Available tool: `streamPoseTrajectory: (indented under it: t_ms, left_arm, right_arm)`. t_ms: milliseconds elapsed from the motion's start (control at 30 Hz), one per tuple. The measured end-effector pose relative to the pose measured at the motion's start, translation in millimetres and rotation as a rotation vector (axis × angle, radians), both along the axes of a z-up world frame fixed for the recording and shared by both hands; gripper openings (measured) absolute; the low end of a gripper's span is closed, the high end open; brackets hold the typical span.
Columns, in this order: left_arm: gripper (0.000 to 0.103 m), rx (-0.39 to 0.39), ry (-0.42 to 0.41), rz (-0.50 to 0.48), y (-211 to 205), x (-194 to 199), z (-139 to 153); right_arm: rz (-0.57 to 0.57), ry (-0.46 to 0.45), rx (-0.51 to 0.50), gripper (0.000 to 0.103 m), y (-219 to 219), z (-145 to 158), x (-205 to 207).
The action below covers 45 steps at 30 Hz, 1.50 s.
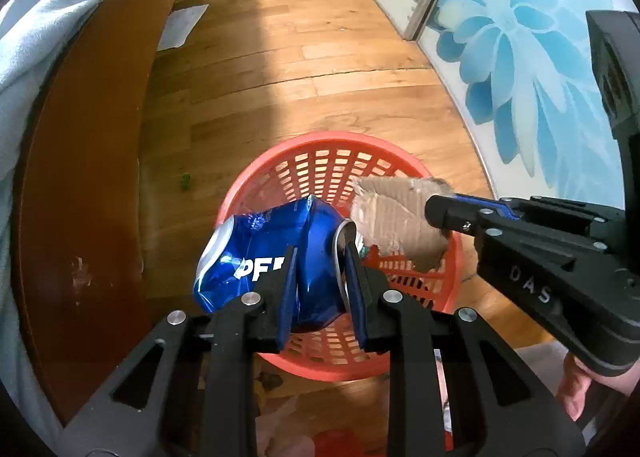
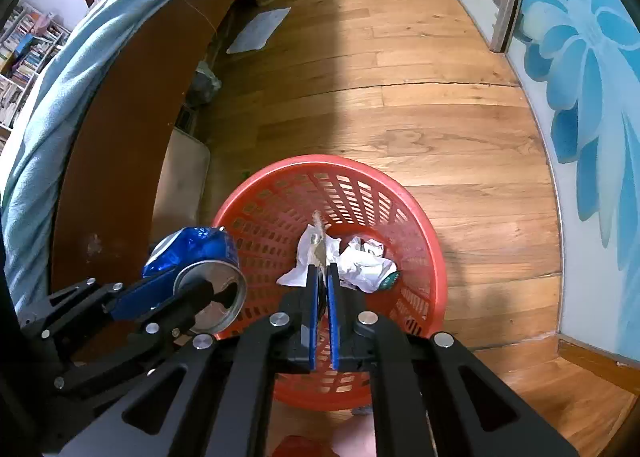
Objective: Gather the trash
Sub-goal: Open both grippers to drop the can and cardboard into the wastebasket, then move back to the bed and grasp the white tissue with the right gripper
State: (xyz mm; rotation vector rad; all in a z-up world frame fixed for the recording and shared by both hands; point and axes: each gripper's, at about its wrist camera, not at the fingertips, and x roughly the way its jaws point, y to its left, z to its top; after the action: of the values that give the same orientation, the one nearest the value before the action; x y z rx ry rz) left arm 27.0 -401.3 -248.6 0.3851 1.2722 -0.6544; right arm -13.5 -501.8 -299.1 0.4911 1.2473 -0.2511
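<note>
Left gripper (image 1: 320,281) jaws clenched a dented blue can (image 1: 272,253); right gripper (image 2: 322,277) jaws pinched torn cardboard (image 1: 396,217), both above red basket (image 2: 424,241) on wood floor (image 1: 304,57) beside bed (image 2: 120,137).

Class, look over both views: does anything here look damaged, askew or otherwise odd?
The blue can in the left hand-held gripper is crushed and dented. The cardboard piece in the right hand-held gripper has ragged, torn edges. Both hang over the red basket.
</note>
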Motion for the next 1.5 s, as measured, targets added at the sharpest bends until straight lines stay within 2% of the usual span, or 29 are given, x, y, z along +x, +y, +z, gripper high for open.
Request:
streamPoseTrajectory:
  t_ms: [67, 100, 133, 167, 200, 233, 433, 633, 800, 900, 967, 1000, 1067, 1167, 1267, 1333, 1500]
  left_arm:
    - [0.024, 0.0, -0.006, -0.001, -1, 0, 1]
    - [0.029, 0.004, -0.01, 0.001, -2, 1, 2]
    - [0.036, 0.005, -0.01, 0.003, -2, 2, 3]
    - [0.059, 0.003, -0.009, 0.01, -1, 2, 5]
    - [0.074, -0.003, -0.009, 0.021, 0, 4, 7]
    - [0.076, -0.01, -0.008, 0.031, 0, 5, 9]
    - [0.078, -0.003, -0.036, 0.028, 1, 6, 25]
    - [0.079, -0.037, -0.076, 0.024, 13, 2, 63]
    - [0.081, -0.098, -0.128, 0.063, 47, 5, 119]
    - [0.084, -0.161, -0.208, 0.115, 88, 12, 165]
    - [0.085, -0.167, -0.26, 0.155, 114, 18, 184]
    - [0.085, -0.166, -0.302, 0.197, 140, 24, 196]
    - [0.086, -0.166, -0.337, 0.258, 173, 32, 206]
    - [0.087, -0.156, -0.333, 0.386, 235, 57, 208]
    - [0.087, -0.19, -0.269, 0.525, 298, 87, 202]
    - [0.087, -0.196, -0.24, 0.587, 325, 100, 195]
    - [0.087, -0.211, -0.181, 0.668, 371, 128, 180]
  right_arm:
    - [0.0, -0.004, -0.007, 0.009, 0, 3, 0]
    - [-0.004, 0.002, -0.016, 0.009, -1, 4, -1]
    - [-0.01, 0.008, -0.023, 0.016, -3, 5, -1]
    - [-0.021, 0.008, -0.027, 0.031, -6, 6, -2]
    - [-0.052, 0.003, -0.039, 0.04, -12, 9, -5]
    - [-0.071, 0.001, -0.044, 0.056, -16, 11, -6]
    - [-0.156, -0.049, -0.065, 0.057, -29, 44, -8]
    - [-0.15, -0.189, -0.096, 0.057, -23, 122, -4]
    - [-0.022, -0.354, -0.108, 0.057, 5, 199, -3]
    - [0.073, -0.429, -0.128, 0.062, 34, 233, 0]
    - [0.155, -0.464, -0.159, 0.062, 59, 248, 5]
    - [0.2, -0.477, -0.172, 0.062, 73, 255, 9]
    - [0.251, -0.499, -0.163, 0.062, 95, 262, 20]
    - [0.34, -0.5, -0.138, 0.062, 131, 267, 57]
    - [0.449, -0.489, -0.15, 0.063, 181, 272, 125]
    - [0.507, -0.504, -0.16, 0.067, 210, 276, 164]
    - [0.61, -0.482, -0.119, 0.067, 292, 267, 298]
